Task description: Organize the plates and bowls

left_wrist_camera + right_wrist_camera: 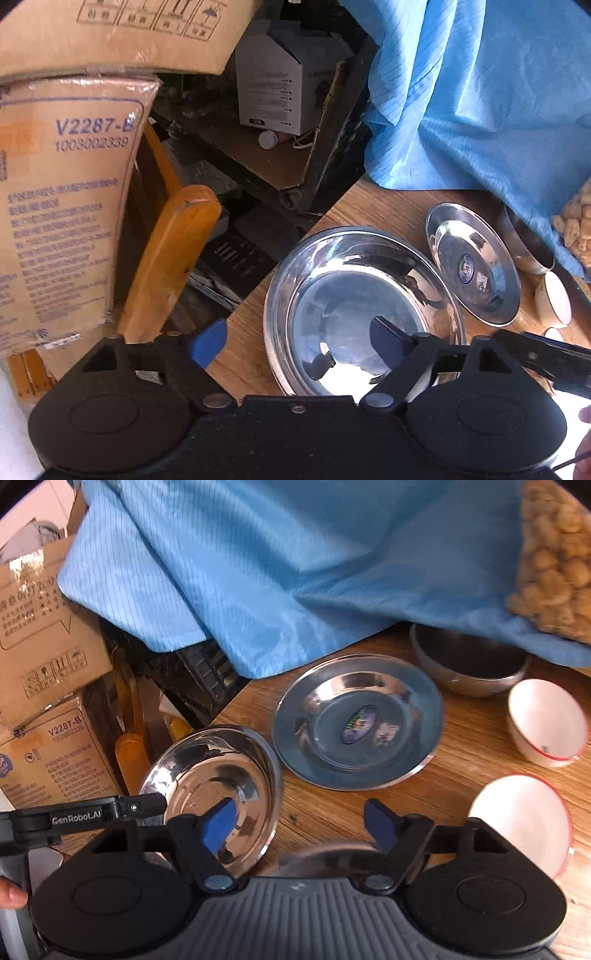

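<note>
- Straddling the steel bowl point(364, 310) rim, left gripper point(295, 350) is standing released; a glancing close is risking a skid off the surface point(243, 332) corner.
- Right gripper point(299, 825) is hanging released, empty, crowding the steel plate point(356, 720).

A shiny steel bowl point(364, 314) sits upright at the desk corner, its near rim between the left jaws. Beyond it lies a flat steel plate point(356, 722) bearing a sticker, ahead of the right jaws. Farther right stand a grey bowl point(469, 664) and two white red-rimmed bowls point(546, 722).
</note>
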`<state>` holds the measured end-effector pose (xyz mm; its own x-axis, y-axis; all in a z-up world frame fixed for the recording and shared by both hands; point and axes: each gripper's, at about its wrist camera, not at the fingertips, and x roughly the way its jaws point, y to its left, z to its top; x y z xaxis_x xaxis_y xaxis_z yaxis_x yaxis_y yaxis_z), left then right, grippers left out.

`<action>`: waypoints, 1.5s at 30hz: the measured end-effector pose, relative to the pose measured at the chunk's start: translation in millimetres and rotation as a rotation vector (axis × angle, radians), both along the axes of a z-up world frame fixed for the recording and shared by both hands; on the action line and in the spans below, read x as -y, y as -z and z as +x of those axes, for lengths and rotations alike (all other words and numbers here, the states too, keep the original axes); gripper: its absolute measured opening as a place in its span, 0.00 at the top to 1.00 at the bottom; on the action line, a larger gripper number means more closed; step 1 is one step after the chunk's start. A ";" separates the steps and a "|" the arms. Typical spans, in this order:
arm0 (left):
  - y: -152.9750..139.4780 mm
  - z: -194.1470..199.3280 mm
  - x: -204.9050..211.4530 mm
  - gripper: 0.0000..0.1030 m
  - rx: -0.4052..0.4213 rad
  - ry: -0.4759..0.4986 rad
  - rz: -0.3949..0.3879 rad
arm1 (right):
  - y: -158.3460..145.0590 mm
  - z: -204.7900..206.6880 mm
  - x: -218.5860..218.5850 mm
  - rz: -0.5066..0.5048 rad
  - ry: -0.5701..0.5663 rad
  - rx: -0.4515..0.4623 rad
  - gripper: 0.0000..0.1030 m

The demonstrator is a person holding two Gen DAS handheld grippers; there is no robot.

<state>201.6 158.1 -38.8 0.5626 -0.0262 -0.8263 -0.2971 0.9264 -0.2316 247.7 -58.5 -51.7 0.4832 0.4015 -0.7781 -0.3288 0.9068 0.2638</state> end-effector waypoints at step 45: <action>-27.7 -14.0 67.5 0.89 0.006 0.297 -0.041 | -28.0 -51.5 75.1 0.039 0.107 -0.065 0.88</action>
<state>187.6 90.6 -11.1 0.5302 -0.2234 -0.8179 -0.0130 0.9624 -0.2713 196.2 -133.6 -23.7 0.4742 0.3809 -0.7938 -0.2122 0.9244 0.3169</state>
